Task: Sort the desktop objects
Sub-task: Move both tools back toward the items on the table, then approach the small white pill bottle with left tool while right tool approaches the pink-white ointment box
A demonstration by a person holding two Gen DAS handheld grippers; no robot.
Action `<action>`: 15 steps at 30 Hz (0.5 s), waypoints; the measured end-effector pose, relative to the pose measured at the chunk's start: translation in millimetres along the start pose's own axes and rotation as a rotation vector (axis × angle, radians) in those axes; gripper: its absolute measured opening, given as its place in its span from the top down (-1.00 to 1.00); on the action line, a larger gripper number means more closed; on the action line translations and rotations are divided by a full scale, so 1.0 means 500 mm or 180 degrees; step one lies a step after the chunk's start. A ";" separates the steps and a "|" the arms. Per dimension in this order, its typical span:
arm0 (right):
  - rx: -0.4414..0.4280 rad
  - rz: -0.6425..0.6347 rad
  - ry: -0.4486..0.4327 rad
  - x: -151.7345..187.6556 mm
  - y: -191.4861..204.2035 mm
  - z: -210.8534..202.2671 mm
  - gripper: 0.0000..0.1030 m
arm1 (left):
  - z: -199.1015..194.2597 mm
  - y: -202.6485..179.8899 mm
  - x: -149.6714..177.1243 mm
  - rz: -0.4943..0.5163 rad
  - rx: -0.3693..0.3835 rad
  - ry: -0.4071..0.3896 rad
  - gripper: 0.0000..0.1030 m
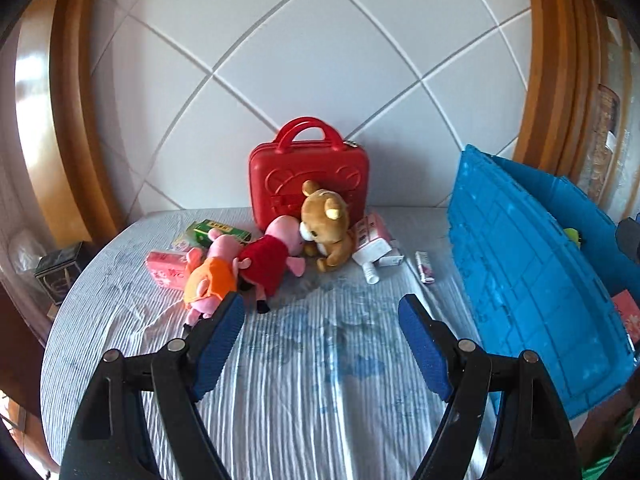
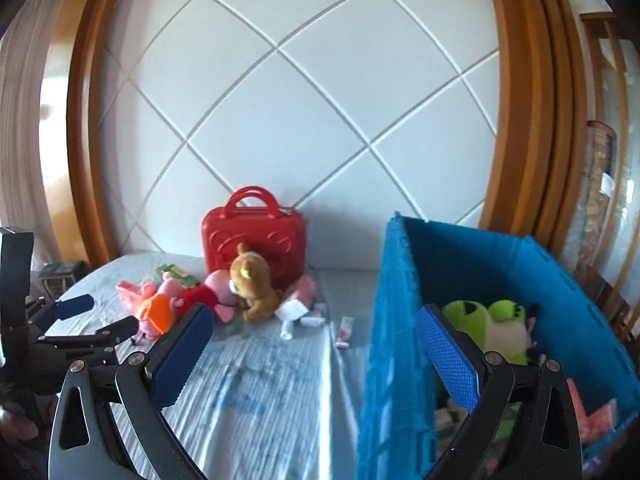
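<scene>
Two pig plush toys, one in orange and one in red, lie beside a brown bear plush in front of a red case. Small boxes and a white tube lie around them. My left gripper is open and empty, just short of the toys. My right gripper is open and empty, straddling the near wall of the blue crate. A green frog plush lies in the crate. The left gripper also shows in the right wrist view.
A striped blue cloth covers the surface. A pink packet and a green box lie at the left, a small pink stick near the crate. A white panelled wall with wooden frames stands behind. A dark box sits off the left edge.
</scene>
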State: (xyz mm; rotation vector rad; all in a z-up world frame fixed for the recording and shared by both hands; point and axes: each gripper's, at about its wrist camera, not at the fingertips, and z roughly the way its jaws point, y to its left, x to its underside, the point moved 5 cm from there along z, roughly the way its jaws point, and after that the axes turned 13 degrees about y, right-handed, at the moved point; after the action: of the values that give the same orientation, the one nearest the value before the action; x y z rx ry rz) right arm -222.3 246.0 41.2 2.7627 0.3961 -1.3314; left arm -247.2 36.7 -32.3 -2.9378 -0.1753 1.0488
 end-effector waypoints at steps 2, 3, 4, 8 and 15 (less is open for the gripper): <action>-0.0085 -0.0047 0.0100 -0.005 0.033 0.042 -1.00 | 0.027 0.028 -0.003 -0.0064 -0.0033 0.0075 -0.53; -0.0115 -0.0057 0.0155 -0.006 0.048 0.063 -1.00 | 0.042 0.038 -0.006 -0.0091 -0.0037 0.0112 -0.53; -0.0143 -0.0056 0.0222 -0.006 0.060 0.086 -1.00 | 0.058 0.047 -0.008 -0.0114 -0.0043 0.0150 -0.53; -0.0222 -0.0005 0.0541 -0.002 0.085 0.201 -1.00 | 0.137 0.061 -0.023 -0.0131 -0.0068 0.0347 -0.53; -0.0274 0.0284 0.1159 0.033 0.042 0.444 -1.00 | 0.325 0.055 -0.057 -0.0028 -0.0140 0.0795 -0.53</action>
State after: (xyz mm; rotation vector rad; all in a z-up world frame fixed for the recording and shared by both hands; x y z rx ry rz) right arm -376.5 194.7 -112.4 2.9063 0.3303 -0.7705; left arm -369.2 2.7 -141.6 -3.0684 -0.2077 0.6756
